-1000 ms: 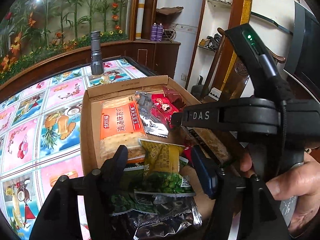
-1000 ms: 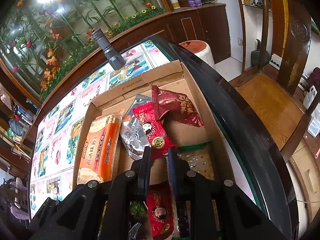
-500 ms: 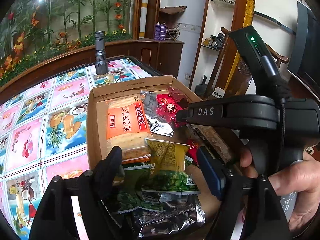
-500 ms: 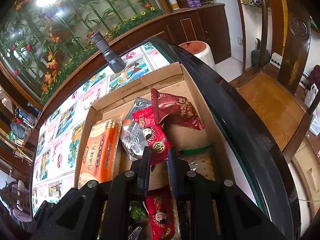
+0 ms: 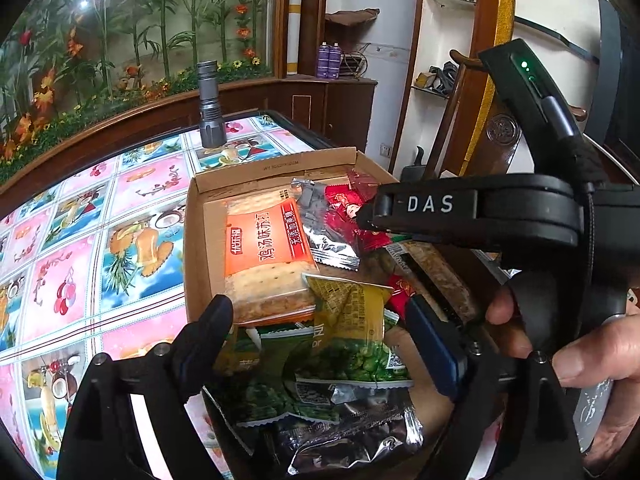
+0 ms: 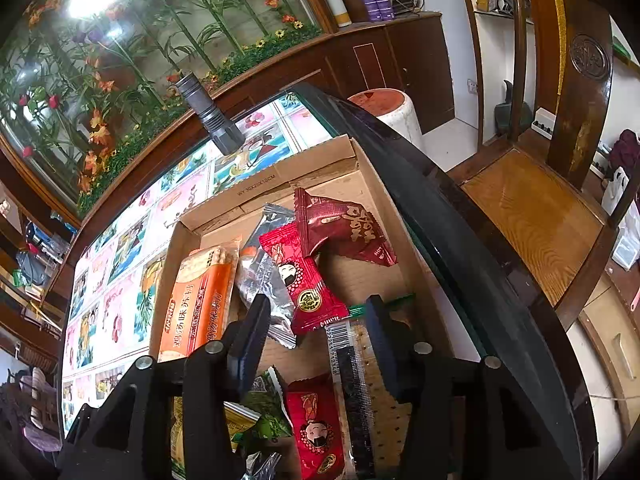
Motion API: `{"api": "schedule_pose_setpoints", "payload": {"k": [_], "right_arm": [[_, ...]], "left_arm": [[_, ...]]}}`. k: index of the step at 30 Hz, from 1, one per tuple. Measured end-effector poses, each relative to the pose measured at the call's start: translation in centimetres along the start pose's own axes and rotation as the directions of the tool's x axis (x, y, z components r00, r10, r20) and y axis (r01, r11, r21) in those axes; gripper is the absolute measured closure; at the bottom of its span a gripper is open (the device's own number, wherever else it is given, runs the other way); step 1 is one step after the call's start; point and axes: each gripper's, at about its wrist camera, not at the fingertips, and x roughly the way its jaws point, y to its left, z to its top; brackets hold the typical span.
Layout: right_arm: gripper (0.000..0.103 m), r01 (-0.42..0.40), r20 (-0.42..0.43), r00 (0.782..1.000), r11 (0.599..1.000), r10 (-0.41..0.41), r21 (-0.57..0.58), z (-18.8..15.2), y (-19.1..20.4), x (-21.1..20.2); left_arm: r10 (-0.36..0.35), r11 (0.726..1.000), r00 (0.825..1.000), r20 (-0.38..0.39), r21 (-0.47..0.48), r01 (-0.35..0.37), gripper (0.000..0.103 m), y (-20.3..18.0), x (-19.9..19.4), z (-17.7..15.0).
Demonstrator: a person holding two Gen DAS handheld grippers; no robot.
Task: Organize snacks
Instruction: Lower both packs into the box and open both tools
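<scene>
Both grippers hang over the cardboard box [image 6: 280, 172] of snacks on the table [image 5: 80, 240]. The left gripper [image 5: 320, 322] has just been spreading its fingers, released around a green pea packet [image 5: 352, 344]. The right gripper [image 6: 316, 320] has just been parting too, grasping nothing.

Glass-topped table [image 5: 100, 248] with fruit pictures, cardboard box [image 5: 256, 170], upright flashlight [image 5: 209, 105]
</scene>
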Motion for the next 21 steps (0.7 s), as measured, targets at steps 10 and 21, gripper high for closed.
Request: {"api": "schedule_pose_setpoints", "payload": {"k": [10, 21], "right_arm": [[0.027, 0.007, 0.022, 1.000, 1.000, -0.008, 0.014, 0.2, -0.3, -0.5], [0.015, 0.046, 0.072, 0.996, 0.999, -0.046, 0.006, 0.4, 0.0, -1.4]], "left_arm": [[0.027, 1.000, 1.000, -0.011, 0.010, -0.027, 0.012, -0.1, 0.3, -0.1], [0.081, 0.996, 0.996, -0.032, 0.030, -0.080, 0.010, -0.1, 0.4, -0.2]]}}
